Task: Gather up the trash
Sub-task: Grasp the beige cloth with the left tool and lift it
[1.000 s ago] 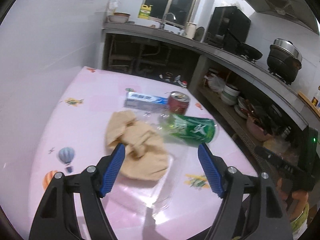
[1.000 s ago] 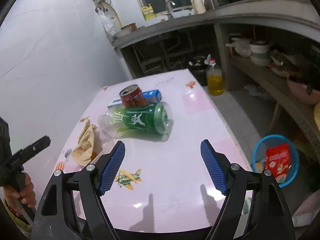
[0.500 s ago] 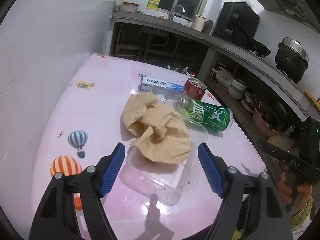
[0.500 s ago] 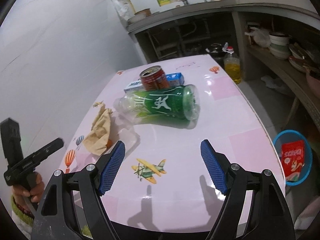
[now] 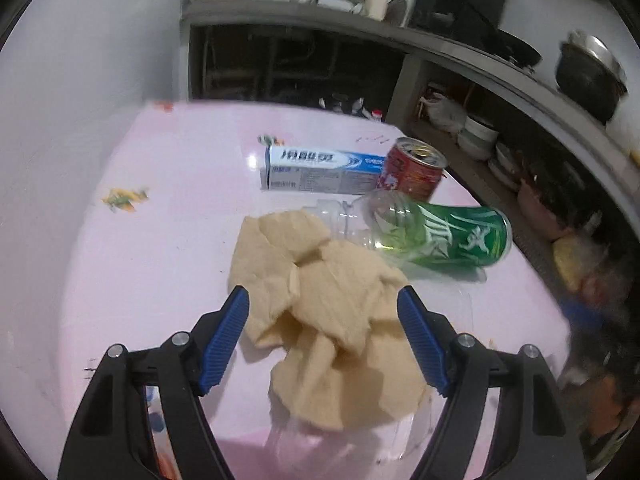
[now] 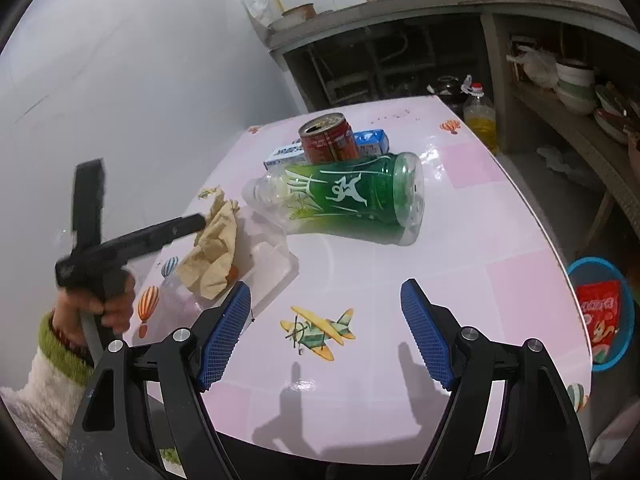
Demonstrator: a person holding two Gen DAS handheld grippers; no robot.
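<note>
You are straddling the crumpled paper [image 5: 328, 312] with your left gripper [image 5: 324, 336] spread wide, and closing could be snagging the clear tray [image 6: 272, 264] beneath, while your right gripper [image 6: 326, 336] is hanging released.

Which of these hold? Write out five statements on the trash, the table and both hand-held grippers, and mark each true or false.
1. The green bottle lies on its side. True.
2. The red can is tipped over. False: it stands upright.
3. The left hand-held gripper is open around the crumpled paper. True.
4. The right hand-held gripper grips the bottle. False: open, empty.
5. The blue basket sits on the table. False: on the floor.
</note>
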